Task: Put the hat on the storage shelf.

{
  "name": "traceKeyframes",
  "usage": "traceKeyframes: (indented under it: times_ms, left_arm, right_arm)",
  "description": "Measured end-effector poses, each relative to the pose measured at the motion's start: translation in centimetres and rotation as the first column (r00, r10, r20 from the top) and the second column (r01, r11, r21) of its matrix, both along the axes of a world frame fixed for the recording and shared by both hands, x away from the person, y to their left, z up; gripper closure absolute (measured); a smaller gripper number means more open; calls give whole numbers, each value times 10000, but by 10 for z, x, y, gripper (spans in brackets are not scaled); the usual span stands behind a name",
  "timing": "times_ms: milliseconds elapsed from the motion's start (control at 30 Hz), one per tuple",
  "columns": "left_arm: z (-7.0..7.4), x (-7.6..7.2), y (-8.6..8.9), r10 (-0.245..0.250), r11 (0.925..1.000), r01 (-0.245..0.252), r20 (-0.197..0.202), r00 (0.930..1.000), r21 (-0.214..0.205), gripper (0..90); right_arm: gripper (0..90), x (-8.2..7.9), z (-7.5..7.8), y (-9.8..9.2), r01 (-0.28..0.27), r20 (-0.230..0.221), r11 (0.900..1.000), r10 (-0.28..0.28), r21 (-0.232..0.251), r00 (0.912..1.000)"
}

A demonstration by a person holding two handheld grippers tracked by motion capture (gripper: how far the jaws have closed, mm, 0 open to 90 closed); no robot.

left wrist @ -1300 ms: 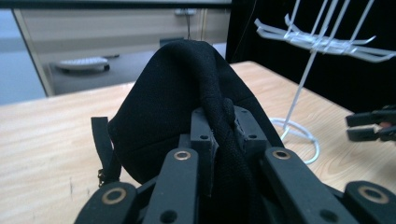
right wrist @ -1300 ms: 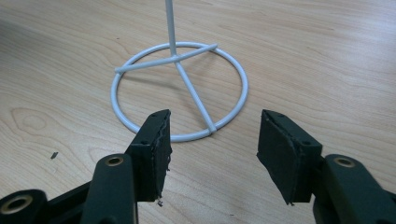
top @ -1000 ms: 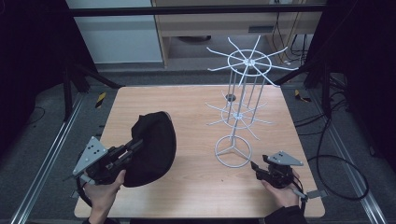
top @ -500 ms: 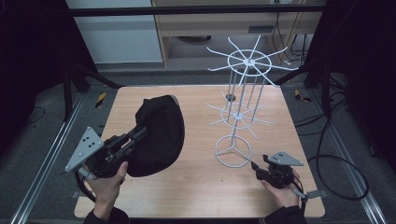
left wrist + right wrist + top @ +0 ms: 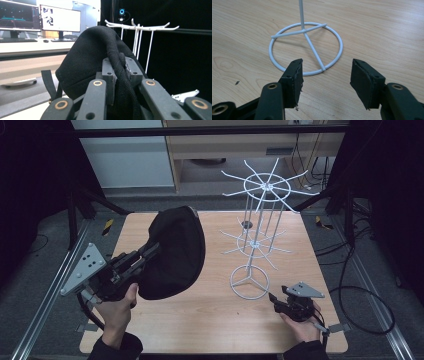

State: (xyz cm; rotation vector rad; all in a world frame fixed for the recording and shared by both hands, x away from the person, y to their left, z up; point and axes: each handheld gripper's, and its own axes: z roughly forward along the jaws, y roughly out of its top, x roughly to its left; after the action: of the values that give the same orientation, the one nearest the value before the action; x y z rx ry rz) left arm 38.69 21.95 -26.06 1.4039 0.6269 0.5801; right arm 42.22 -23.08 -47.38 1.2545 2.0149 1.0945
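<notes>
While you hold the black cap [image 5: 172,252] up off the bench [image 5: 210,325] on its left side, your left hand-held gripper [image 5: 117,72] pinches a corded seam or strap at the cap's edge, the jaws pressed onto the fabric so the crown hangs free and rounded beyond them. That grip at the rim likely leaves the hollow of the cap open to drop over a prong. To the cap's right stands the white wire rack [image 5: 260,220], its spoked top ring well above the bench and its round base [image 5: 305,47] flat on the wood. Your right hand-held gripper [image 5: 325,82] rests low near that base, jaws spread wide and holding nothing, seemingly placed to steady the light stand if the cap nudges it.
</notes>
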Motion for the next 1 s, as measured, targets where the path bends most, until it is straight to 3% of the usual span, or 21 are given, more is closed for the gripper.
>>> traceKeyframes:
  times_ms: [233, 500, 1000]
  left_arm:
    - [14, 4, 0, -143, 9997, 146, 139, 9998, -207, 801]
    - [30, 9, -5, -241, 9997, 241, 203, 9995, 6, 801]
    - [64, 10, -24, -777, 9966, 794, 681, 9947, -230, 801]
  right_arm:
    - [434, 0, 0, 0, -7, -35, 10000, 7, 21, 10000]
    - [431, 0, 0, 0, -19, 17, 10000, 19, -27, 10000]
    - [430, 1, -1, -1, -16, 47, 10000, 17, -51, 10000]
